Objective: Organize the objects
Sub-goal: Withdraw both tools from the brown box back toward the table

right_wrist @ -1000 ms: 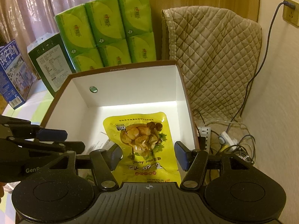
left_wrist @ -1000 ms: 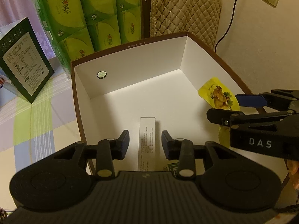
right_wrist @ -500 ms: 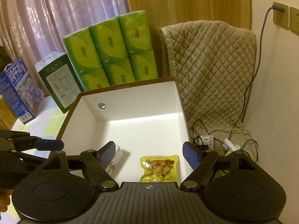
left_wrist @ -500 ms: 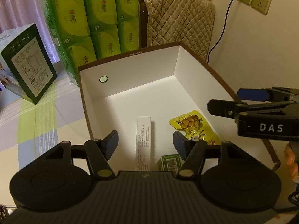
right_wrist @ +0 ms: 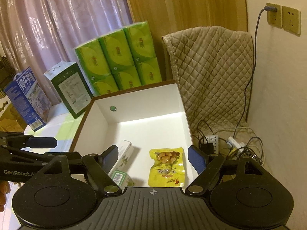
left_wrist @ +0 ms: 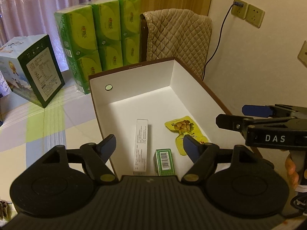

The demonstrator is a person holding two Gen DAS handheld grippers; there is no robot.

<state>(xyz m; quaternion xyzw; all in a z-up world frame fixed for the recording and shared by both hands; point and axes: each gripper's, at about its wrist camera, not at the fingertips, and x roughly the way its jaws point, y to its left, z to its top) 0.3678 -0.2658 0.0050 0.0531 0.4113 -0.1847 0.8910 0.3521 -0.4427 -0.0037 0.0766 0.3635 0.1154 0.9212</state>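
Inside the white-lined cardboard box with brown rim [left_wrist: 173, 60], 3 items are lying on the floor at the near end: a long white carton [left_wrist: 141, 145], a small green carton with a barcode [left_wrist: 164, 162] and a flat yellow foil snack pouch [right_wrist: 166, 167]. All 3 are sitting apart from one another, the pouch nearest the right wall. The box is resting on a bench covered by a checked cloth [left_wrist: 34, 134].

The left claw [left_wrist: 150, 146] is hovering above the near rim with its jaws spread wide and holding nothing. The right claw [right_wrist: 154, 158] is likewise standing wide and empty over the pouch.

Handling notes, as judgement:
1. The pouch is looking light, soft and slick; gripping a sealed edge is preferable to squeezing the filled centre.
2. The long white carton is appearing light and stiff; closing across its narrow width near mid-length is advisable.
3. The green carton is appearing light and crushable; gentle pressure on 2 opposite faces is sufficient.

Green tissue packs [right_wrist: 119, 63] and a dark green printed box [left_wrist: 41, 76] are standing behind the box, outside it.
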